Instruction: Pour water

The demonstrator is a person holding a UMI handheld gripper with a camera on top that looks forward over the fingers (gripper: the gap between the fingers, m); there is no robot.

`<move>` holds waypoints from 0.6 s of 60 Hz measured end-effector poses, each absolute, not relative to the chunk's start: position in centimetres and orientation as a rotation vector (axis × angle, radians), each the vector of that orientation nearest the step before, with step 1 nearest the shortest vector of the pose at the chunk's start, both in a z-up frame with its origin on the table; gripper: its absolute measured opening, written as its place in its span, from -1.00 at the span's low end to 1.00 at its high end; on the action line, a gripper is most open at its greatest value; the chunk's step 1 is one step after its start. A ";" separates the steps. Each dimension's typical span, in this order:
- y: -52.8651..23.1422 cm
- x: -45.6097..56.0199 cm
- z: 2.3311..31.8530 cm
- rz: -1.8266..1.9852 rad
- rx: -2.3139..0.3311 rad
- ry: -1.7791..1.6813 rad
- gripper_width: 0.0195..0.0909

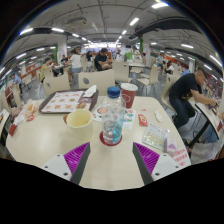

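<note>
The gripper [112, 158] is held low over a pale round table [45, 150], and its two fingers stand apart, with the purple pads [75, 156] facing each other across a wide gap. Nothing is pressed between them.

Just ahead of the fingers, in line with the gap, a clear glass [112, 126] stands upright on a small red coaster [110, 140]. Its walls are transparent and I cannot tell if there is water in it. To the left of the glass is a yellow cup [78, 121], also upright. Behind the glass stands a bottle with a blue cap [114, 93], and beside it, to the right, a red paper cup [128, 95].

Further left on the table lies a tray [62, 101] with a printed sheet. On the right side some small packets [155, 134] lie near the table edge.

Beyond the table, a person in dark clothes [186, 93] leans over another table on the right, and more people sit in the back of the large hall.
</note>
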State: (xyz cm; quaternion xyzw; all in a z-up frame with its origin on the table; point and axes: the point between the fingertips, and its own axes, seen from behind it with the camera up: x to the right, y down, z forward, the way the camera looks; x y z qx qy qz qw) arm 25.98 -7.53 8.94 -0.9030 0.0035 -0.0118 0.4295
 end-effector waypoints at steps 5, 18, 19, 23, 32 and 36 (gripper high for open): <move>-10.7 25.3 9.9 -0.022 -2.283 0.037 0.85; -15.7 24.2 12.8 -0.048 -2.281 0.055 0.83; -15.9 24.1 12.9 -0.051 -2.280 0.052 0.84; -16.4 23.9 13.4 -0.058 -2.271 0.038 0.83; -16.7 23.3 13.9 -0.053 -2.272 0.026 0.84; -16.7 23.0 13.8 -0.053 -2.270 0.012 0.85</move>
